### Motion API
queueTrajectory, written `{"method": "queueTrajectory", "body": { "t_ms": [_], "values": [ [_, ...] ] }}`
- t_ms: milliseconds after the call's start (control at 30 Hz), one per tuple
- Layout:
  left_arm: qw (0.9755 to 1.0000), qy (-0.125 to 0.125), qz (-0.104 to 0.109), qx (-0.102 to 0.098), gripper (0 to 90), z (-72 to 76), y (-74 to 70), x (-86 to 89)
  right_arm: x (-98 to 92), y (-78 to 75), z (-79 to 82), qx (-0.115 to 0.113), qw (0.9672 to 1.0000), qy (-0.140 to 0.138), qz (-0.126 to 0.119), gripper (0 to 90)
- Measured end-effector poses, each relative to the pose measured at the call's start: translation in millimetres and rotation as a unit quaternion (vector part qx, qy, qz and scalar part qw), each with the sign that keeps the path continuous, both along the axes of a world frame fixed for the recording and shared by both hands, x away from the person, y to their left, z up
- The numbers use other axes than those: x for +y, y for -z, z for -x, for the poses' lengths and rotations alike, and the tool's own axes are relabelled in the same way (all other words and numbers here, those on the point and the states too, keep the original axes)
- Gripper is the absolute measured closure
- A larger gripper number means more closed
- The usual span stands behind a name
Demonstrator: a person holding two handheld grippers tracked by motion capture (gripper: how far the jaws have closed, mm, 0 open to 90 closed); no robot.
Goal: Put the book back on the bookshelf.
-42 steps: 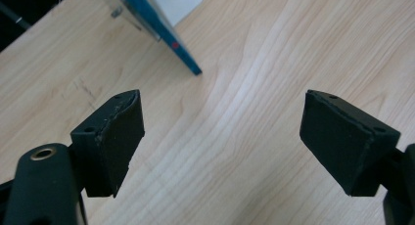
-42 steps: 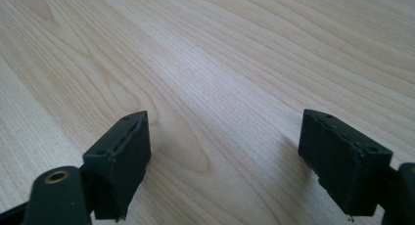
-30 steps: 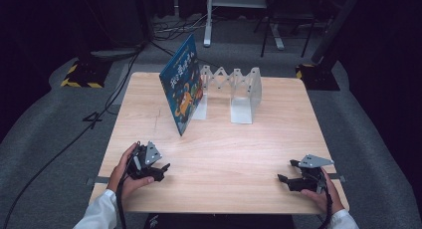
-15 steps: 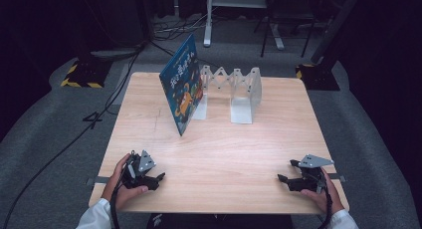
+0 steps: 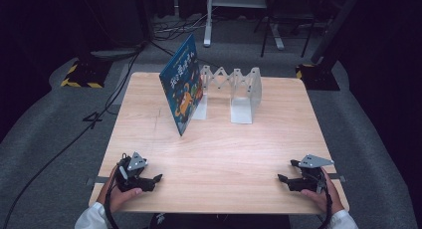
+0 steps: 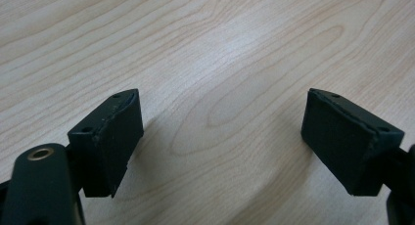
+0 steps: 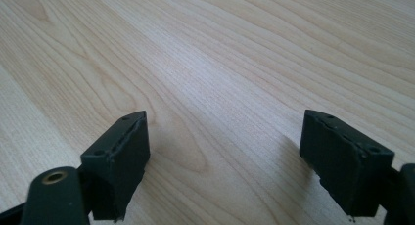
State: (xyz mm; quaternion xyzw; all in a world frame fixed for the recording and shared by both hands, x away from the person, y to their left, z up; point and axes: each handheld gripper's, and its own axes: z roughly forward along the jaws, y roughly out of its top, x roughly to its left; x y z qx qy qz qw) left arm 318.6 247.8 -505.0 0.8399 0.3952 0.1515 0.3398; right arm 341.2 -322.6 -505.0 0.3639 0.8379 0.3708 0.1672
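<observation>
The left gripper (image 5: 158, 178) has drawn back from the blue picture book (image 5: 182, 90), jaws spread and empty. The right gripper (image 5: 281, 178) rests equally far from the book, also spread — probably work finished.

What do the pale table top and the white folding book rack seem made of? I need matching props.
Pale table top: wood or wood-look laminate, matt, with clear grain lines. White folding book rack: likely painted sheet metal or plastic, thin, smooth panels; too far to tell which.

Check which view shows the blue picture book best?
The high view: the blue picture book stands tilted at the table's far side, leaning on the white accordion book rack, cover fully visible. The left gripper view and right gripper view look past open black jaws at bare wood grain.
</observation>
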Motion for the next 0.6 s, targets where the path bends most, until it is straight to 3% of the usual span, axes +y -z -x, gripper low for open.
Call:
{"method": "queueTrajectory", "body": {
  "t_ms": [600],
  "values": [
    [1.0000, 0.002, -0.002, -0.001, 15.1, -0.8, 0.2, 0.6, 0.0, -0.1, -0.1, 0.001, 1.0000, -0.001, 0.000, 19.4]
  ]
}}
